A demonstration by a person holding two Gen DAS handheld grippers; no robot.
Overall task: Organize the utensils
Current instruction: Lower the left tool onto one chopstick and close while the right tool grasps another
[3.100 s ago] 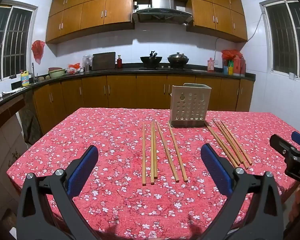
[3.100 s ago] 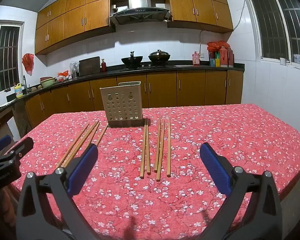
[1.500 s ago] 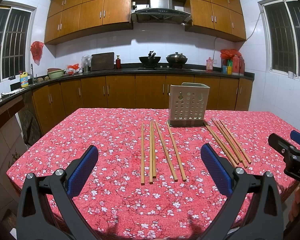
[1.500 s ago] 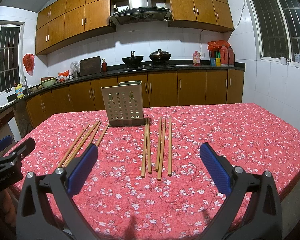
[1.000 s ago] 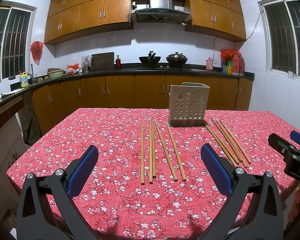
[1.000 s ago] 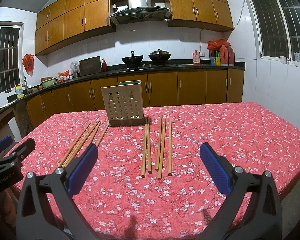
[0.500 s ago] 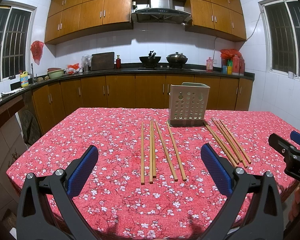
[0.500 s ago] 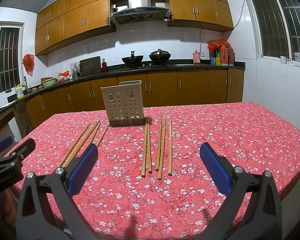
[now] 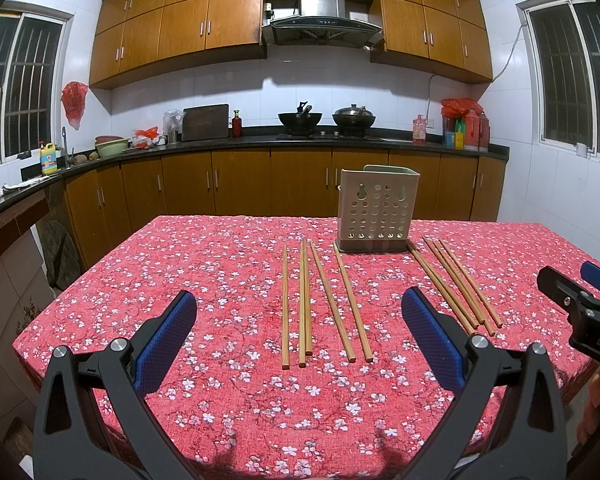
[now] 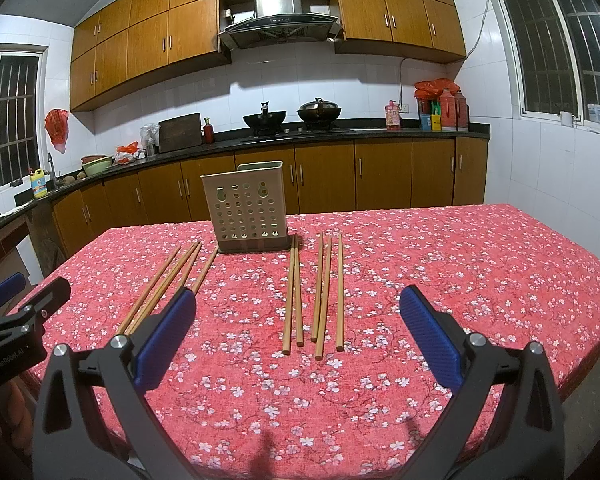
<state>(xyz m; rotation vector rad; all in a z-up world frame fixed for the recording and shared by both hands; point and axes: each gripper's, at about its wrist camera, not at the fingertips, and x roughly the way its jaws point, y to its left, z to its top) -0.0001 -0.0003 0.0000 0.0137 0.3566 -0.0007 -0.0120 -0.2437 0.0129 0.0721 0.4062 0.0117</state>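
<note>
A: Start with the tongs. How do they stand?

B: The left gripper (image 9: 299,334) is spread wide, blue pads far apart, nothing between them, low in its own frame over the near part of the table. The right gripper (image 10: 298,332) is the same: spread, empty, hovering at the bottom of its view.

A: And each other?

B: Well apart. The right one shows at the right edge of the left wrist view, the left one at the left edge of the right wrist view.

A: Where are the utensils?

B: Five chopsticks (image 9: 327,300) lie flat mid-frame in the left view, running away from the camera. A second group of chopsticks (image 10: 317,290) lies mid-frame in the right view. Bare cloth separates the groups.

A: The holder?

B: The perforated utensil holder (image 9: 374,210) stands upright above centre, just past the far tips of the sticks.

A: Room to move?

B: The red floral tablecloth (image 10: 480,280) is bare across the right half of the right view, up to the table's right edge. In the left view the cloth's left side is bare too.
</note>
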